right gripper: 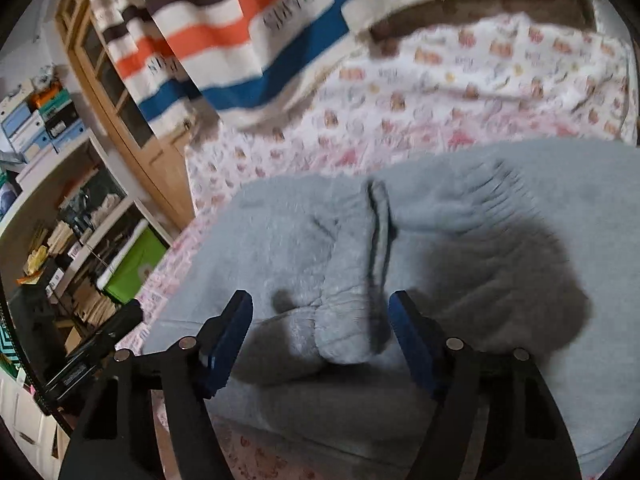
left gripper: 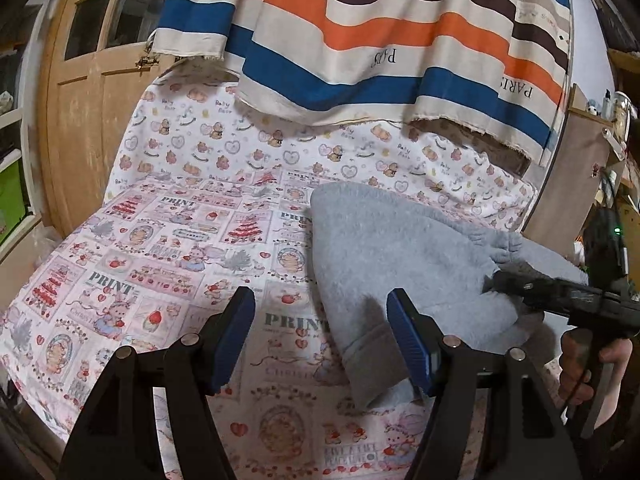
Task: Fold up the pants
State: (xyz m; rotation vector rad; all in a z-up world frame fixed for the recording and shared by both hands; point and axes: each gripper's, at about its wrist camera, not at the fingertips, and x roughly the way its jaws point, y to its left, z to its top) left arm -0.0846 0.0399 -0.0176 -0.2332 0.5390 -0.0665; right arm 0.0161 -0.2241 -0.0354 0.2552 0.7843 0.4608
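Observation:
Grey fleece pants (left gripper: 384,248) lie bunched on the printed bedsheet (left gripper: 160,264), right of centre in the left wrist view. My left gripper (left gripper: 322,332) is open just above the sheet, and a ribbed cuff (left gripper: 370,364) lies against the inside of its right pad. My right gripper (left gripper: 496,280) reaches in from the right, held by a hand (left gripper: 580,368), its tip at the gathered waistband (left gripper: 500,244). In the blurred right wrist view the pants (right gripper: 500,240) fill the frame. There my right gripper (right gripper: 320,340) has its jaws apart over a cuffed fold (right gripper: 344,332), with gaps on both sides.
A striped orange, blue and brown cloth (left gripper: 360,40) hangs over the back of the bed. A wooden door (left gripper: 88,92) stands to the left. Shelves with boxes (right gripper: 40,120) and a green bin (right gripper: 136,264) stand beside the bed. A wooden cabinet (left gripper: 572,168) is at the right.

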